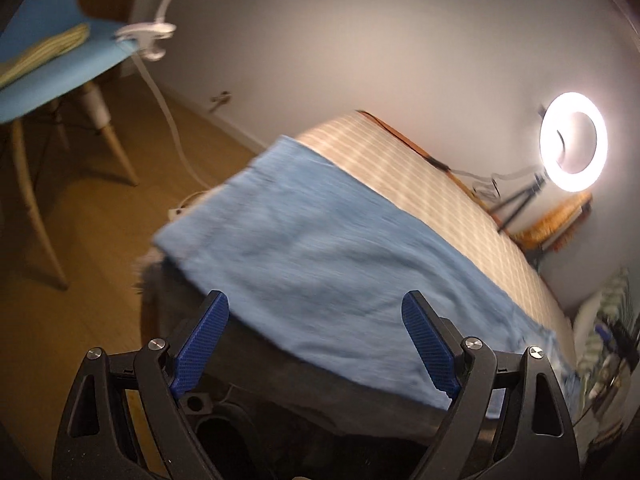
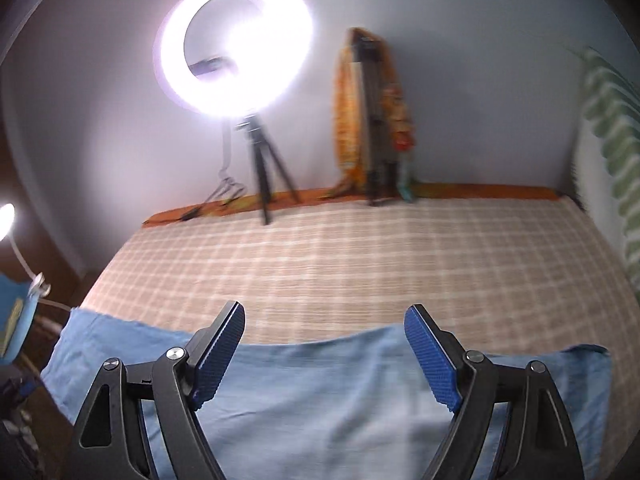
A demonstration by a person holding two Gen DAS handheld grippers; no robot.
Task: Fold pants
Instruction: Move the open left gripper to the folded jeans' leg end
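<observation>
The blue pants [image 1: 320, 248] on the bed [image 2: 360, 256] look soft and limp; pinch a near edge. Left gripper [image 1: 316, 304] and right gripper [image 2: 324, 316] gape, empty.

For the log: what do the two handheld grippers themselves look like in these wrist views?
Both look alike. The left gripper and the right gripper each have two flat blue finger pads with a fine ribbed texture, mounted on black plastic arms with triangular cut-outs and round silver pivot bolts. No cables, labels, hands or sleeves show on either.
</observation>
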